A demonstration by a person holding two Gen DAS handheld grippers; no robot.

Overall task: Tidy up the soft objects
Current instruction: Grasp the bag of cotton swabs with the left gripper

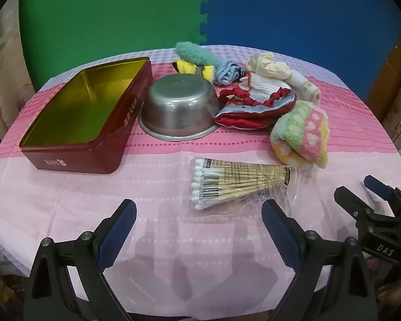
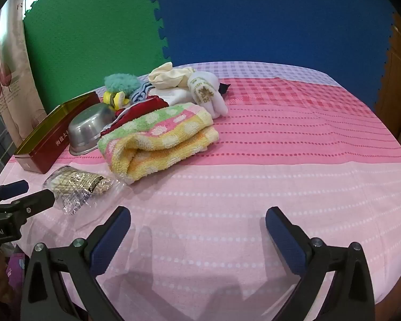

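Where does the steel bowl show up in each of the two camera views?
Left wrist view: the steel bowl lies upside down at centre, just right of the red tin.
Right wrist view: the steel bowl is at the left, half hidden behind the folded towel.
Shared landmark: the red tin, right beside it in both.

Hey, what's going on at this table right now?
Nothing is being handled yet. The left gripper and right gripper both hover open over the pink tablecloth. A folded pastel striped towel, white glove and other cloths are piled beside an upturned steel bowl and an open red rectangular tin.
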